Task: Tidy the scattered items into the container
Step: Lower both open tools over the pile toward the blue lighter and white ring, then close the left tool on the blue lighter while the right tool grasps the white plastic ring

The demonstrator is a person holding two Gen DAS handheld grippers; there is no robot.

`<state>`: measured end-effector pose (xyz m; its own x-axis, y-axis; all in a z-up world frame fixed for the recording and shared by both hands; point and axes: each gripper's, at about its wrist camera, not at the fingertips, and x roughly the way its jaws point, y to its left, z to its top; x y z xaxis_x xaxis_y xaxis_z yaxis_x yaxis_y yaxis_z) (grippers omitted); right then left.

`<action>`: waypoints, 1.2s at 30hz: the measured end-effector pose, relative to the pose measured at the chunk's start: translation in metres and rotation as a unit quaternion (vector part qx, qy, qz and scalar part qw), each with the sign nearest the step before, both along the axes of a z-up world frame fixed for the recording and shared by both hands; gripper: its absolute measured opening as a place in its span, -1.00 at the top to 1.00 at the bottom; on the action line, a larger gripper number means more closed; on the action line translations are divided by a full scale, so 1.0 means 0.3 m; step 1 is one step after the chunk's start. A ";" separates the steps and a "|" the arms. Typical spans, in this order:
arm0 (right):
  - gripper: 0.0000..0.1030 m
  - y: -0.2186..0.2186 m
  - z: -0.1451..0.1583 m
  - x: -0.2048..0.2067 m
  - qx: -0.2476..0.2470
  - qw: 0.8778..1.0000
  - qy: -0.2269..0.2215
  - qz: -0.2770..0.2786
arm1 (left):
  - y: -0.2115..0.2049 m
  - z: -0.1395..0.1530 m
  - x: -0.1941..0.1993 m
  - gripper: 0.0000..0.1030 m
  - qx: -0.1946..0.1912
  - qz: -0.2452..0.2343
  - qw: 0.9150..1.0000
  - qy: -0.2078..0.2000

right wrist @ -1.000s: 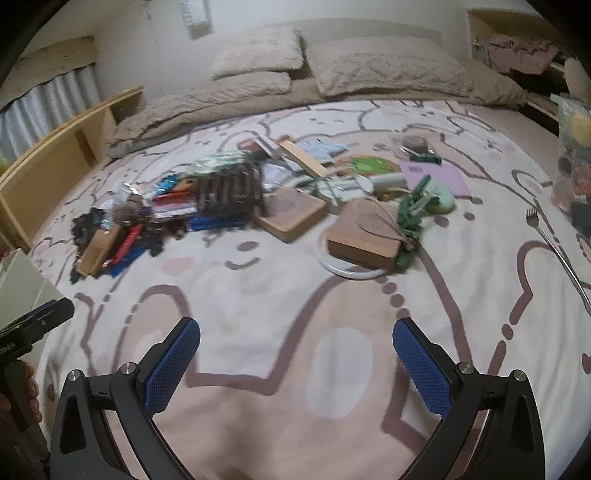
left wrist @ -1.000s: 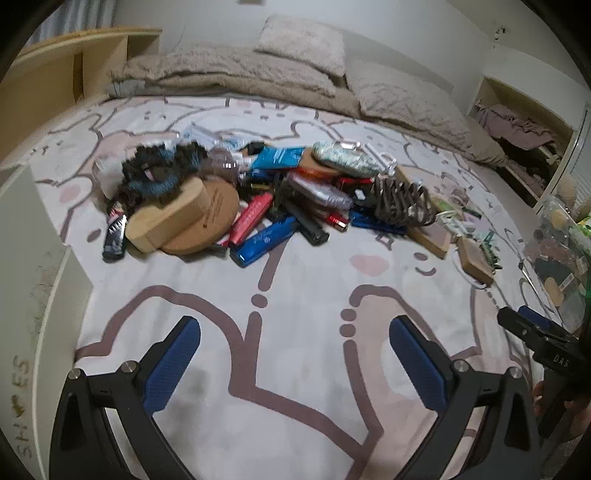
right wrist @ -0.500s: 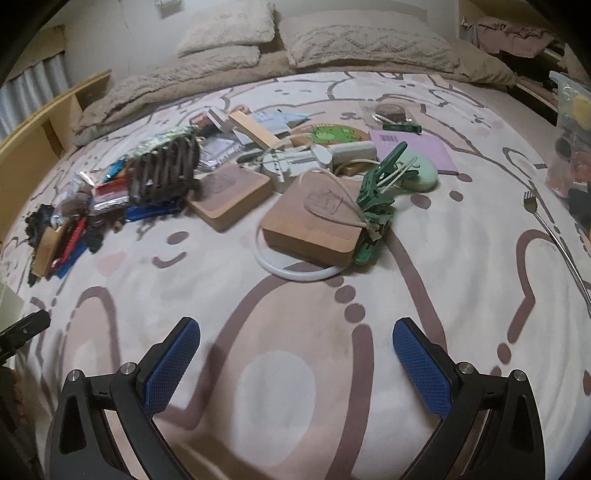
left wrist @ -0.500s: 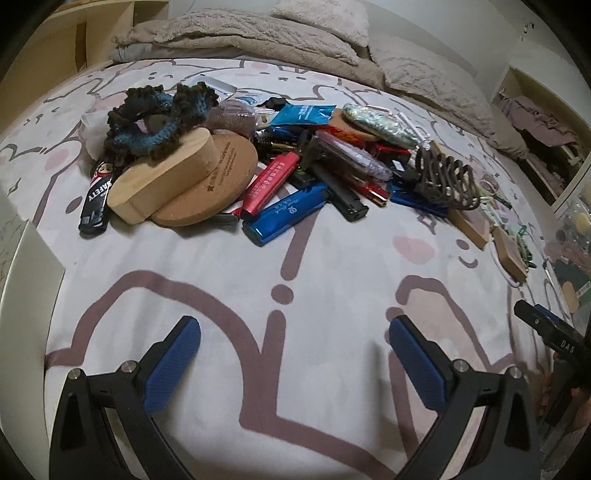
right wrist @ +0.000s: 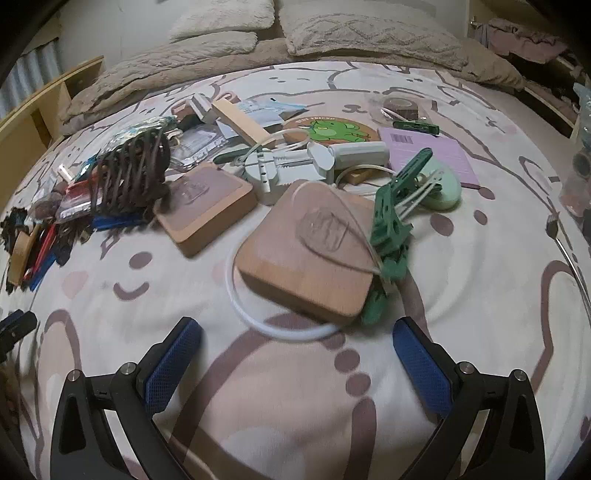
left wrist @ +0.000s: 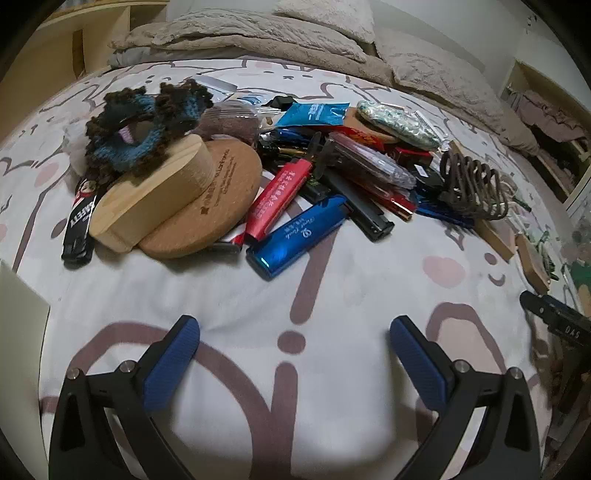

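Observation:
Scattered items lie on a patterned bedspread. In the left wrist view my left gripper (left wrist: pixel 294 328) is open and empty, just short of a blue lighter (left wrist: pixel 297 236), a red lighter (left wrist: pixel 279 197), a cork disc (left wrist: pixel 214 199), a wooden block (left wrist: pixel 147 195) and a knitted scrunchie (left wrist: pixel 144 118). In the right wrist view my right gripper (right wrist: pixel 297 330) is open and empty, just short of a square wooden coaster (right wrist: pixel 310 251) with a white ring (right wrist: pixel 255 317) and green clips (right wrist: pixel 391 221). A pale container edge (left wrist: pixel 18 314) shows at far left.
A second wooden coaster (right wrist: pixel 205 206), a brown claw hair clip (right wrist: pixel 129 173), a white device (right wrist: pixel 288 170), a frog coaster (right wrist: pixel 332 129) and a purple pad (right wrist: pixel 432 151) lie further back. Pillows (right wrist: pixel 362 33) line the headboard. A wooden shelf (right wrist: pixel 40 110) stands at left.
Both grippers have moved forward and lower toward the items. The lighters and the square coaster are now much nearer. Both stay open.

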<state>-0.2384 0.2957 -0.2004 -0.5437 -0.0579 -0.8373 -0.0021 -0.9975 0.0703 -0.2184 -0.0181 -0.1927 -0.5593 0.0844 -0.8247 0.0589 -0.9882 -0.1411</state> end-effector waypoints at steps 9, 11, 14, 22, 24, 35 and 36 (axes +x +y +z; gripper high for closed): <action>-1.00 -0.005 -0.016 -0.052 0.007 1.000 -0.003 -0.003 | -0.006 -0.017 -0.071 -1.00 0.001 -0.003 1.000 -0.005; -1.00 -0.001 -0.018 -0.057 0.002 1.000 -0.003 -0.004 | -0.004 -0.017 -0.079 -1.00 0.000 -0.004 1.000 -0.005; -1.00 0.000 -0.021 -0.064 0.001 1.000 -0.003 -0.004 | -0.003 -0.019 -0.100 -1.00 -0.004 -0.006 1.000 -0.006; -1.00 0.001 -0.029 -0.077 0.000 1.000 0.006 -0.008 | -0.028 -0.020 -0.144 -0.98 0.033 -0.013 0.999 0.016; -1.00 0.002 -0.030 -0.082 -0.001 1.000 0.009 -0.009 | -0.035 -0.016 -0.135 -0.98 0.047 -0.013 0.998 0.027; -1.00 0.009 -0.027 -0.074 -0.010 0.999 0.028 -0.012 | -0.008 -0.008 -0.121 -0.67 0.031 -0.032 0.998 0.054; -1.00 0.010 -0.026 -0.073 -0.011 0.999 0.029 -0.012 | -0.005 -0.007 -0.118 -0.60 0.027 -0.032 0.997 0.057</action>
<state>-0.2605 0.2988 -0.2082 -0.5924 -0.0619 -0.8033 -0.0216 -0.9955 0.0926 -0.2539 -0.0197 -0.1948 -0.6409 0.1656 -0.7495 -0.0244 -0.9803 -0.1958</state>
